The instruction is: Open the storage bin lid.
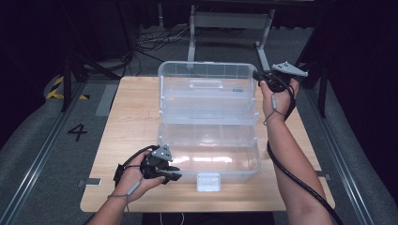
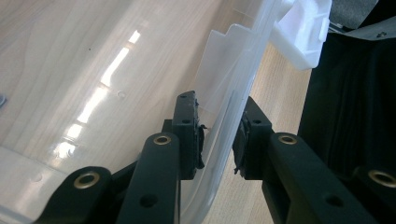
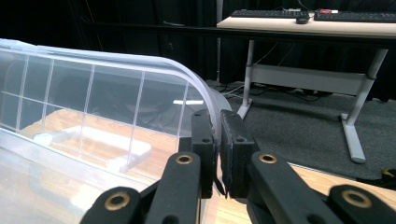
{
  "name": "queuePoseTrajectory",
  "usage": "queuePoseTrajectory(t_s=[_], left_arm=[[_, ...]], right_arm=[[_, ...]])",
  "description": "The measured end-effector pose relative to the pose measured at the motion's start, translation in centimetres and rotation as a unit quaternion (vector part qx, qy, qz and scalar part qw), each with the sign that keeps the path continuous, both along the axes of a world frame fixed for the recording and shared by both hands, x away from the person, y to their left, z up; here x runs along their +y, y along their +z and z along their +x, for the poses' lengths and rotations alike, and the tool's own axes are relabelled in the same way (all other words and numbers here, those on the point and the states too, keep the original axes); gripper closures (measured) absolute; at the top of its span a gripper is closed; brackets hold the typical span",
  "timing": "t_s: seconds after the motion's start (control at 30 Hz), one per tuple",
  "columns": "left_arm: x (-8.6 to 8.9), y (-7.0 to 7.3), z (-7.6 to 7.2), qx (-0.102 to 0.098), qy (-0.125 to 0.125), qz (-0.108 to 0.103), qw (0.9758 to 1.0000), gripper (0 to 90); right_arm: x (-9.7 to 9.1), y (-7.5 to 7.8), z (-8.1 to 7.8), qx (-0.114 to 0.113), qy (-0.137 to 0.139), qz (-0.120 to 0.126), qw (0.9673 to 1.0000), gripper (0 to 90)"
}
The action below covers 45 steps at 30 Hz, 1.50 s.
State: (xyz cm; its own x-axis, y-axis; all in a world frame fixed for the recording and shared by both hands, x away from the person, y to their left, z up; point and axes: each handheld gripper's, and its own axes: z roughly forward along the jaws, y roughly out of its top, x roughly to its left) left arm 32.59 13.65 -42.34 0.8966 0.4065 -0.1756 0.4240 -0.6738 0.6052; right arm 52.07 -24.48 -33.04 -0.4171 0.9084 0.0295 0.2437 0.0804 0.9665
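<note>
The clear plastic storage box point(image 1: 209, 161) stands at the middle of the bench point(image 1: 126, 122), with its base close to the near edge. Its lid point(image 1: 206, 86) is raised upright toward the far edge. A white latch point(image 1: 208, 182) hangs at the front wall of the box, facing the near edge.

The left gripper point(image 1: 172, 174) is at the near left corner of the box. In the left gripper view its jaws straddle the thin front wall point(image 2: 224, 126); the inner pad lies against the wall, while contact at the outer pad cannot be confirmed. The latch point(image 2: 303, 32) appears farther along the rim.

The right gripper point(image 1: 257, 75) is at the upper right corner of the lid. Its jaws are narrow and clamp the lid rim point(image 3: 212, 116).

Beyond the far edge stand a metal frame point(image 1: 230, 28) and loose floor cables point(image 1: 155, 40). A second desk point(image 3: 303, 23) carries a keyboard point(image 3: 268, 14).
</note>
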Motion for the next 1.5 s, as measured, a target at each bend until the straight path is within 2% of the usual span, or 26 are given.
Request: queuePoseTrajectory(t_s=[0.77, 1.5], left_arm=[[0.1, 0.0, 0.1, 0.002, -0.003, 0.0, 1.0, 73.9], [0.1, -0.1, 0.0, 0.001, 0.002, -0.002, 1.0, 73.6]], right_arm=[[0.1, -1.1, 1.9, 0.012, -0.005, -0.007, 0.9999, 85.0], [0.0, -2.4, 3.8, 0.029, 0.004, -0.008, 0.9995, 83.9]])
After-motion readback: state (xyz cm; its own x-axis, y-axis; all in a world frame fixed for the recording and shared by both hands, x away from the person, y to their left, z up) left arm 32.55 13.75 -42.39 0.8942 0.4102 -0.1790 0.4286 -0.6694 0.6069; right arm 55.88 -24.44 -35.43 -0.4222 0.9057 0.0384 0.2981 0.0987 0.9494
